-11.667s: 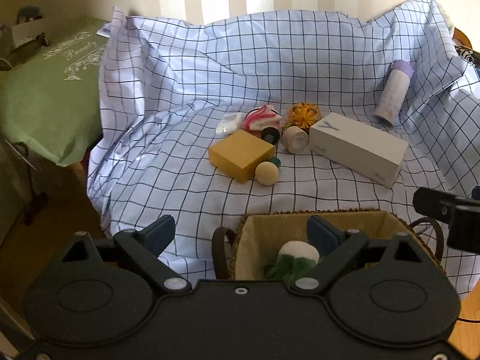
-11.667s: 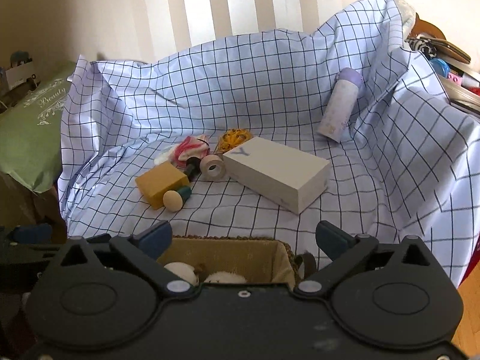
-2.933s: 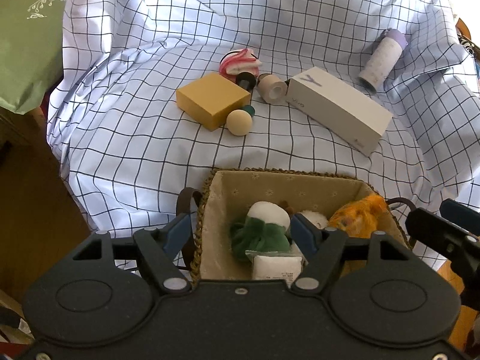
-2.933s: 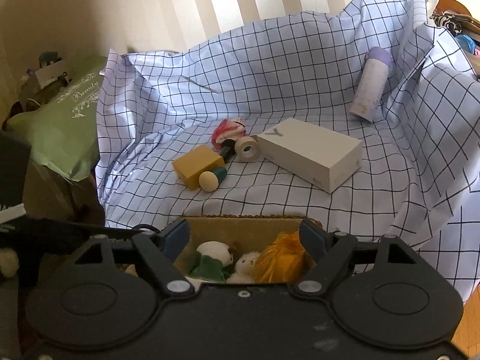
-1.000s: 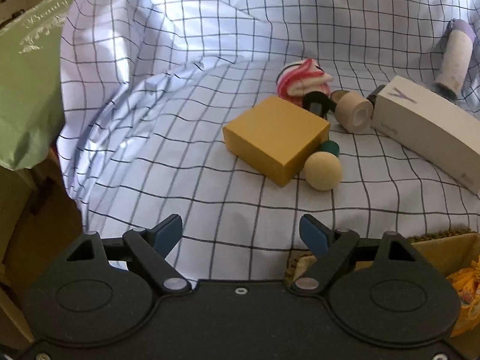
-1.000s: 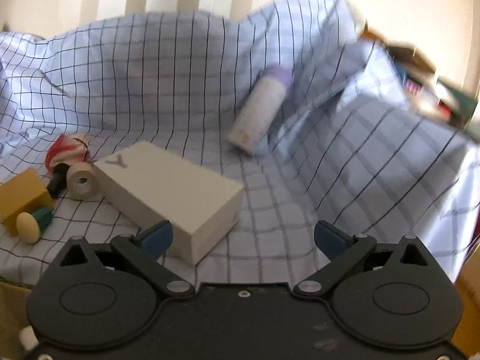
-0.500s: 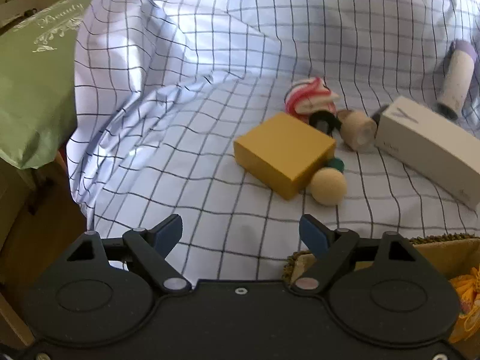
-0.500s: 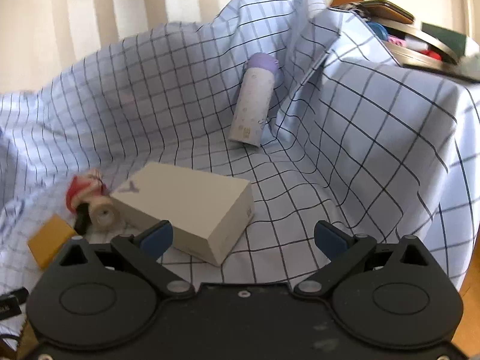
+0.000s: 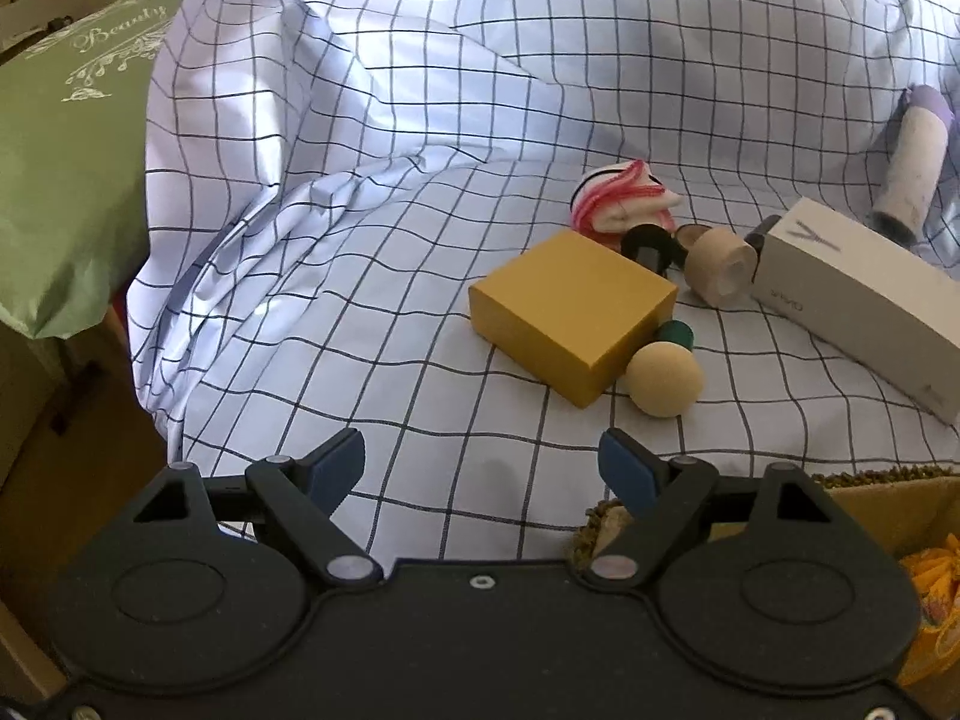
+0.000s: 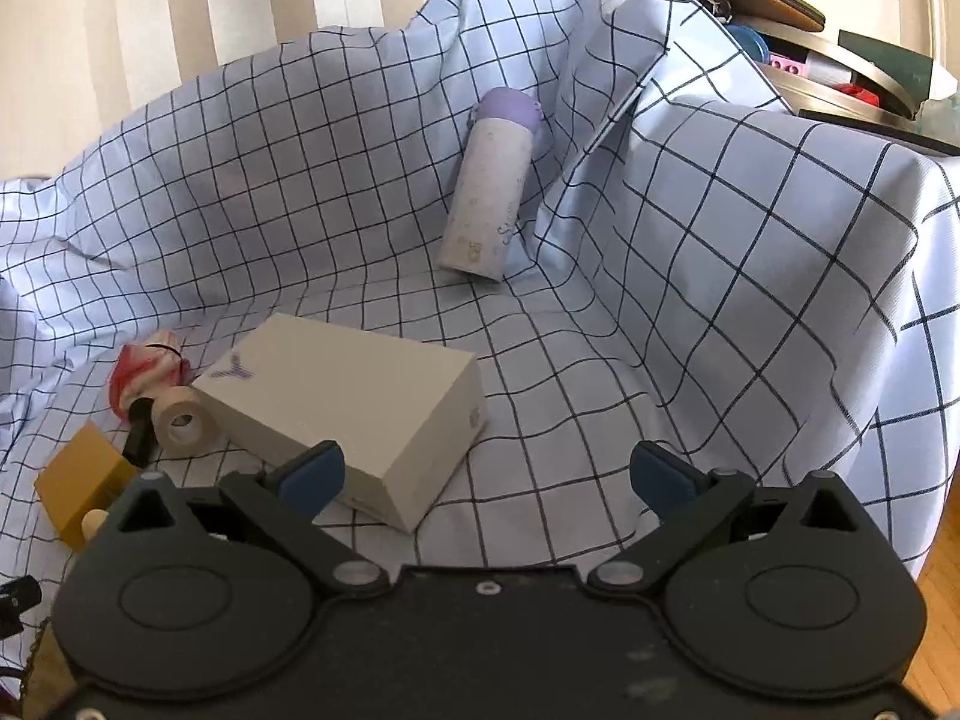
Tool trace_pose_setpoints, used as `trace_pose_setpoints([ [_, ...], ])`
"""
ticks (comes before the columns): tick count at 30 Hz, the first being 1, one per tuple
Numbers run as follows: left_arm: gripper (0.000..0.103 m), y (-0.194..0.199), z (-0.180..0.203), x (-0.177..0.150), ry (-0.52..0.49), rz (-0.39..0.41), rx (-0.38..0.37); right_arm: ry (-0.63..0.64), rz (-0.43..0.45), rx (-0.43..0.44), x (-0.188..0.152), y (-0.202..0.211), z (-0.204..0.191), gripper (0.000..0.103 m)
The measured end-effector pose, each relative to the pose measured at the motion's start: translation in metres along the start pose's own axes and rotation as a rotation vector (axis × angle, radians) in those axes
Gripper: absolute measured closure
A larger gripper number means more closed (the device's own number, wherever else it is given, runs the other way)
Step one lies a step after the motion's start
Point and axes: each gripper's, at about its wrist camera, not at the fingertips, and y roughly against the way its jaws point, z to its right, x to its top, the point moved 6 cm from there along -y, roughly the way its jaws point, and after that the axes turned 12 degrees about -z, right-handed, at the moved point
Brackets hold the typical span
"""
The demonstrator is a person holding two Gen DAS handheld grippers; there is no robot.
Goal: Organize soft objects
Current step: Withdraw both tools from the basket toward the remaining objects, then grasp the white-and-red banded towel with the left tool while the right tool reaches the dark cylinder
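Note:
A pink and white soft bundle (image 9: 621, 195) lies on the checked cloth (image 9: 360, 276) behind a yellow block (image 9: 570, 315). The same bundle (image 10: 147, 369) shows at the left of the right wrist view. My left gripper (image 9: 483, 465) stands open over bare cloth, well short of the block, with nothing between its fingers. The woven basket's rim (image 9: 864, 474) shows at the lower right, with an orange soft thing (image 9: 936, 588) inside. My right gripper (image 10: 486, 480) is open and empty above the near corner of a white box (image 10: 348, 408).
A cream ball with a green base (image 9: 663, 378), a tape roll (image 9: 720, 264), a black-handled thing (image 9: 648, 243) and the white box (image 9: 858, 300) lie together. A purple-capped bottle (image 10: 489, 186) leans on the cloth's back fold. A green bag (image 9: 60, 150) sits left. Clutter (image 10: 840, 66) fills the far right.
The left view has drawn back a little, so the objects look smaller and farther. The right gripper has rolled, and the scene has levelled in its view.

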Motion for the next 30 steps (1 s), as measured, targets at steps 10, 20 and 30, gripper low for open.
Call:
trace_pose_setpoints([
  [10, 0.021, 0.012, -0.007, 0.023, -0.023, 0.020, 0.052, 0.147, 0.066, 0.049, 0.035, 0.011, -0.027, 0.001],
  [20, 0.016, -0.003, 0.006, 0.094, -0.035, 0.003, -0.089, 0.344, 0.076, 0.148, 0.068, -0.025, -0.090, 0.001],
  [30, 0.016, -0.065, 0.040, 0.176, -0.037, -0.096, -0.196, 0.400, 0.117, 0.172, 0.112, -0.102, -0.125, 0.001],
])
